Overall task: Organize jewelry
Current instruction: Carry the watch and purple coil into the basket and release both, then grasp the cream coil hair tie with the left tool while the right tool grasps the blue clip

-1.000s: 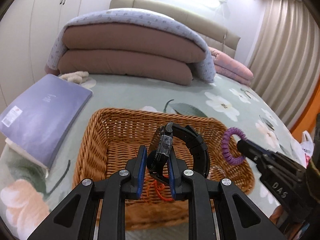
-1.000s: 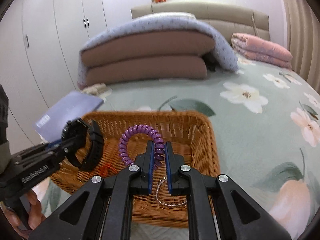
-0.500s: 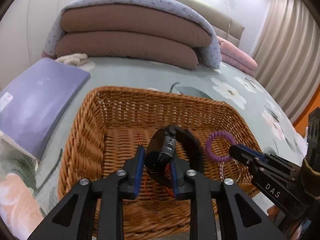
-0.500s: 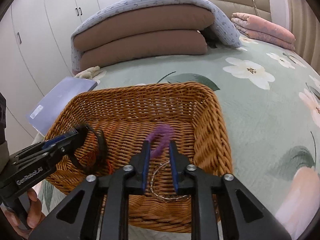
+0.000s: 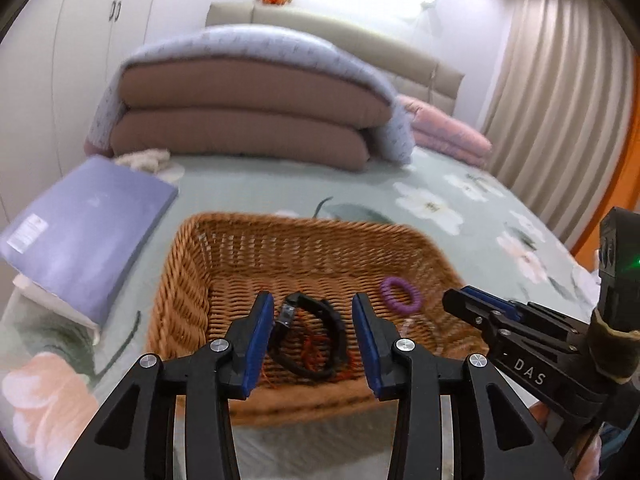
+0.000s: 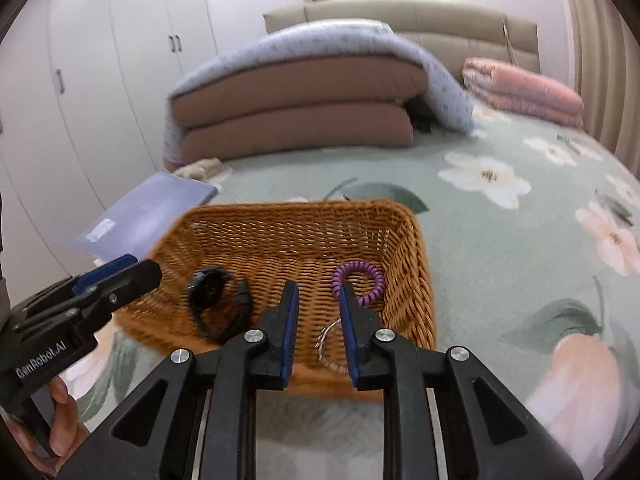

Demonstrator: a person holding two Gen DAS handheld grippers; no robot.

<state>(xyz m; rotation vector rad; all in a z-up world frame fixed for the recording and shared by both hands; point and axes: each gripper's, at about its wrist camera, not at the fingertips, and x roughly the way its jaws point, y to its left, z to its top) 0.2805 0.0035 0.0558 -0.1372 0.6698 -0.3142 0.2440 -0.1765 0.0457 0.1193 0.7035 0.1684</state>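
Item: brown woven wicker basket [image 6: 404, 264] on the bed, holding our black wristwatch [image 5: 308, 336], purple spiral coil bracelet [image 6: 358, 280] and silver chain [image 6: 326, 340]. Left gripper [image 5: 312, 344] and right gripper [image 6: 318, 332]: agape, empty. Risk: pieces could tangle where they overlap.

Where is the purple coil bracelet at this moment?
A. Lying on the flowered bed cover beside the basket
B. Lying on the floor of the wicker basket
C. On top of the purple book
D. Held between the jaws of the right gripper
B: the purple coil bracelet lies loose on the woven floor of the wicker basket, ahead of the right gripper, whose jaws stand open and empty.
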